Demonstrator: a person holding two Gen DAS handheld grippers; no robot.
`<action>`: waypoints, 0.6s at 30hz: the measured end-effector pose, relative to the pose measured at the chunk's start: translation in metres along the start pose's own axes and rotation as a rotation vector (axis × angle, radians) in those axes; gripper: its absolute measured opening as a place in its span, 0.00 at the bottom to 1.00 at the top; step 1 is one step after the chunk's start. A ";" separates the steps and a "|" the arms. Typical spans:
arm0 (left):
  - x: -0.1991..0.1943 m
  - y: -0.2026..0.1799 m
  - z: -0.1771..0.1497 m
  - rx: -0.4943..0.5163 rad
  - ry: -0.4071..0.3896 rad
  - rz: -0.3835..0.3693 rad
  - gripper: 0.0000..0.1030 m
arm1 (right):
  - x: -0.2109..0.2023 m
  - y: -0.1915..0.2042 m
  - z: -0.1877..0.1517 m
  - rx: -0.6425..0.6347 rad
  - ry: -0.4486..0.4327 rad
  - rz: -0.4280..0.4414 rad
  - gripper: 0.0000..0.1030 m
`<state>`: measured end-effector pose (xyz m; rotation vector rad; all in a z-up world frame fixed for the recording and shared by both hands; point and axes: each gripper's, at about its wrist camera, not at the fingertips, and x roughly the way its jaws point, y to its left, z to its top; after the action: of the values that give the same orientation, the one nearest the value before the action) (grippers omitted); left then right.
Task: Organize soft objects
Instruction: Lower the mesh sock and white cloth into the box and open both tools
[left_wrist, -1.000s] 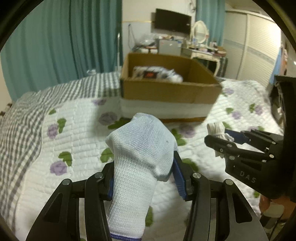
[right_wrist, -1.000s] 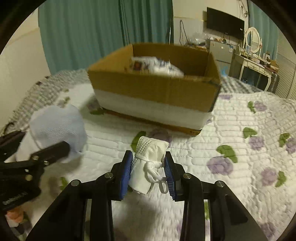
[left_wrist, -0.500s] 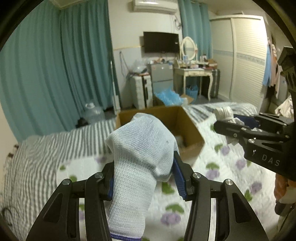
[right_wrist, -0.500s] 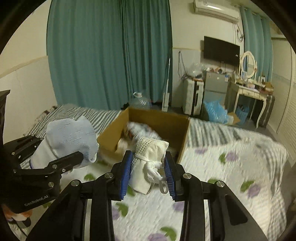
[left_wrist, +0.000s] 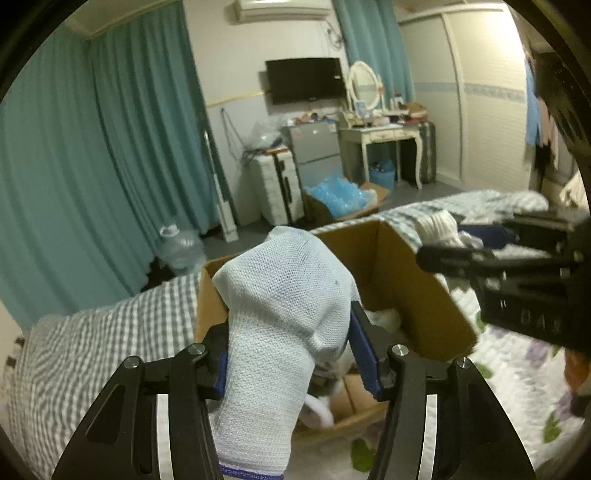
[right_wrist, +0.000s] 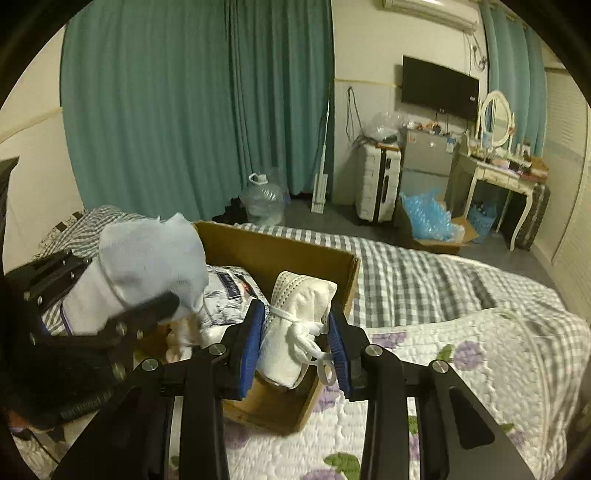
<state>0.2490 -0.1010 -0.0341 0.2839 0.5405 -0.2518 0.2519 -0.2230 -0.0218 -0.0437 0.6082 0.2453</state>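
My left gripper (left_wrist: 291, 350) is shut on a pale blue knitted sock (left_wrist: 280, 314) and holds it over the open cardboard box (left_wrist: 413, 288); the sock also shows in the right wrist view (right_wrist: 147, 262). My right gripper (right_wrist: 295, 343) is shut on a white rolled cloth bundle tied with cord (right_wrist: 299, 325), held above the box's right part (right_wrist: 277, 254). In the left wrist view the right gripper (left_wrist: 480, 243) is at the right with the bundle (left_wrist: 439, 229). Packaged soft items (right_wrist: 229, 291) lie inside the box.
The box stands on a bed with a flowered quilt (right_wrist: 480, 369) and a grey checked sheet (left_wrist: 92, 350). Beyond the bed are teal curtains (right_wrist: 184, 110), a water bottle (right_wrist: 262, 199), a suitcase (right_wrist: 376, 184) and a dressing table (right_wrist: 498, 170).
Both grippers have risen and moved forward with their loads. They now hang over the open box, and I look down into it.
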 end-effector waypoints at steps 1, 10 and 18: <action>0.003 -0.001 -0.002 0.006 -0.006 0.020 0.65 | 0.007 -0.002 0.000 0.006 0.007 0.004 0.33; 0.002 0.026 -0.005 -0.057 -0.027 0.079 0.79 | 0.038 -0.007 0.003 0.027 0.026 0.029 0.39; -0.048 0.042 -0.010 -0.096 -0.046 0.097 0.79 | 0.014 -0.003 0.016 0.093 0.000 -0.013 0.83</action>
<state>0.2174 -0.0512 -0.0078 0.2098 0.4902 -0.1373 0.2721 -0.2208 -0.0166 0.0424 0.6182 0.2044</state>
